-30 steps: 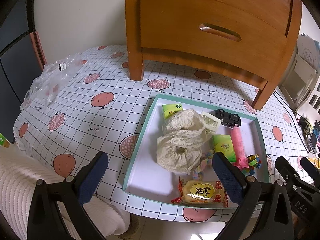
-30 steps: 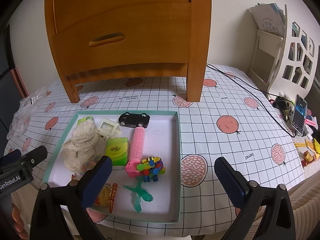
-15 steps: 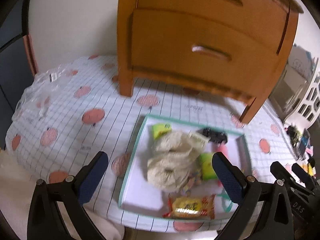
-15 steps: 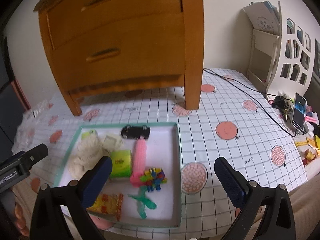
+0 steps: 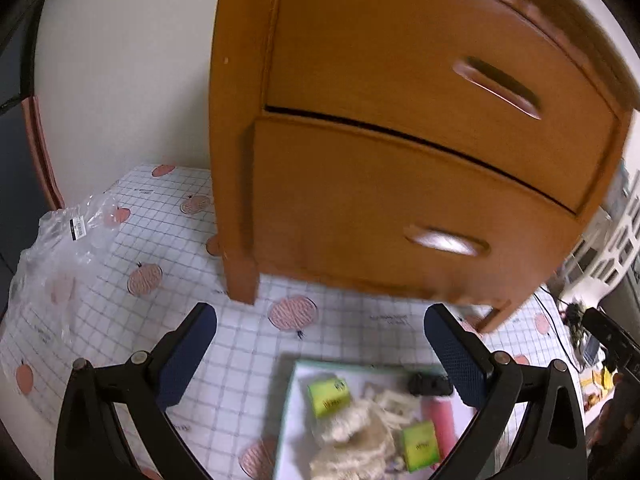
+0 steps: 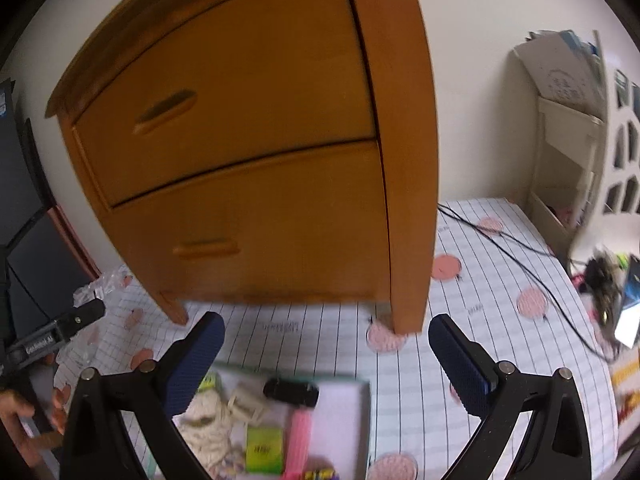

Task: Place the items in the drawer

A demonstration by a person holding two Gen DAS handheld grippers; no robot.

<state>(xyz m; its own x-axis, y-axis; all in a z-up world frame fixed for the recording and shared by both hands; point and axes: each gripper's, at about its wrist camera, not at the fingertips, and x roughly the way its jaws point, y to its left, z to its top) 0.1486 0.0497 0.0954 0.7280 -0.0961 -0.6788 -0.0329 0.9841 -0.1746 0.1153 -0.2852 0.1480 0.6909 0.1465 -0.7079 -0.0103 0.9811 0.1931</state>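
A wooden cabinet stands on the chequered tablecloth, with its upper drawer (image 5: 400,76) and lower drawer (image 5: 380,216) both shut. The lower drawer's handle (image 5: 446,242) (image 6: 206,248) is blurred. Below it lies a teal-rimmed tray (image 5: 286,400) (image 6: 366,420) holding a black toy car (image 6: 290,392), green boxes (image 5: 328,396), a cream lace cloth (image 5: 356,440) and a pink roller (image 6: 300,436). My left gripper (image 5: 320,320) is open and empty, above the tray's far edge. My right gripper (image 6: 326,324) is open and empty too, facing the cabinet's right leg.
A crumpled clear plastic bag (image 5: 60,240) lies at the table's left. A black cable (image 6: 520,264) crosses the cloth on the right toward clutter (image 6: 604,280) and a white shelf (image 6: 572,160). A hand (image 6: 20,412) holds the left gripper's body at the far left.
Both grippers have risen and tilted up toward the cabinet, so the drawers fill the views and the tray has slid to the bottom. Both stay open.
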